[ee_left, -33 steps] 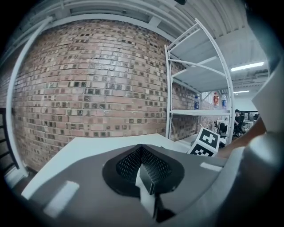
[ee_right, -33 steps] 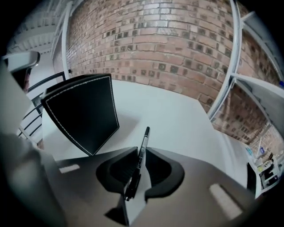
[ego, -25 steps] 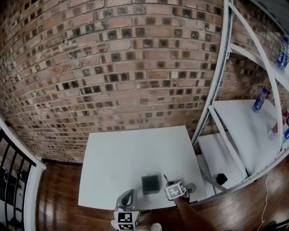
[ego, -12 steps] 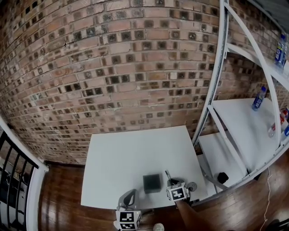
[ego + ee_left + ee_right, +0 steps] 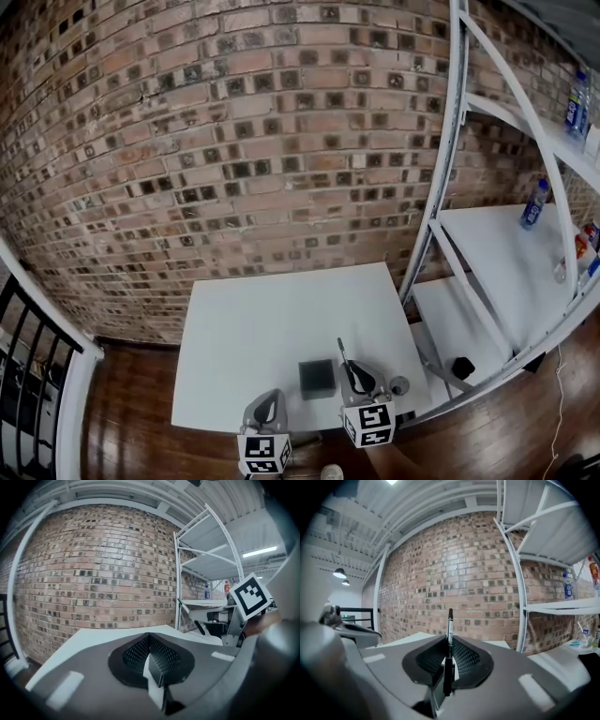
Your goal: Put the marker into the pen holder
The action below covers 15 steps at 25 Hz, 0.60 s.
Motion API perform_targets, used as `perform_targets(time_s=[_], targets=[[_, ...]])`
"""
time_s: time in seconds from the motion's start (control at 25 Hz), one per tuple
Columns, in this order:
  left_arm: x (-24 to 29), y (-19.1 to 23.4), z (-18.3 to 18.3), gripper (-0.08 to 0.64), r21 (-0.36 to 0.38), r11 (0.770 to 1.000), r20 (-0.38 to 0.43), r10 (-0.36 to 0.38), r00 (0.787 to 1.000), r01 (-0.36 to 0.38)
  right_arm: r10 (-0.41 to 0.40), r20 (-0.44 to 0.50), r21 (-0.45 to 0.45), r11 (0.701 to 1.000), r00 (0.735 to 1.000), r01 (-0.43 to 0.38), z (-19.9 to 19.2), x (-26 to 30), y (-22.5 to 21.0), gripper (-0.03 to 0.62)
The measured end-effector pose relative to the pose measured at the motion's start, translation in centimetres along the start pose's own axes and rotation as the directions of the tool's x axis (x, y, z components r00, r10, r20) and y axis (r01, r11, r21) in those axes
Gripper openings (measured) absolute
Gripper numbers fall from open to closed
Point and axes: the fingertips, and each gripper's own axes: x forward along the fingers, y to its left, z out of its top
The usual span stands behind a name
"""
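Observation:
The black square pen holder (image 5: pixel 317 378) stands on the white table (image 5: pixel 272 319) near its front edge. Just right of it my right gripper (image 5: pixel 356 378) is shut on a black-and-white marker (image 5: pixel 345 359), whose tip points away from me. In the right gripper view the marker (image 5: pixel 449 639) stands upright, pinched between the jaws of the right gripper (image 5: pixel 449 662). My left gripper (image 5: pixel 267 406) hovers at the table's front edge, left of the holder. It (image 5: pixel 152 662) is shut with nothing in it. The holder shows in neither gripper view.
A small round object (image 5: pixel 400 385) lies on the table right of the right gripper. A white metal shelf rack (image 5: pixel 450 187) with bottles (image 5: pixel 535 205) stands close on the right. A brick wall (image 5: pixel 244 141) rises behind the table, and a black railing (image 5: pixel 23 375) is at the left.
My right gripper has drawn back toward the table's front edge with the marker in it, and the marker now stands clear beside the holder. The left gripper has barely moved.

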Motion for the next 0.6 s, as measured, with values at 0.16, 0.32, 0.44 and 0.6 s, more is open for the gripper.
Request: perform_targets(time_s=[0.16,0.32,0.44,0.6], targets=[[-0.2,-0.1,0.9,0.012,-0.01,1.0,0.03,-0.002,1.0,0.002,0.021,0.121,-0.018,1.0,0.992,-0.019,2.6,-1.5,1.8,0.044],[-0.8,-0.7,2.6,0.012,-0.023,0.999,0.095,-0.028,0.995,0.031,0.032,0.152,-0.023,0.999,0.988,-0.029,3.4,-1.7,3.2,0.044],[-1.1,-0.9,2.8,0.014,-0.007,0.999,0.096,-0.033,0.995,0.034,0.041,0.157,-0.026,0.999,0.987,-0.037,3.7,-1.8,3.8,0.044],[-0.9,-0.7,2.7,0.012,0.01,1.0,0.09,-0.022,0.996,0.021,0.041,0.161,-0.032,0.999,0.986,-0.036,4.1,-1.7,3.9,0.044]])
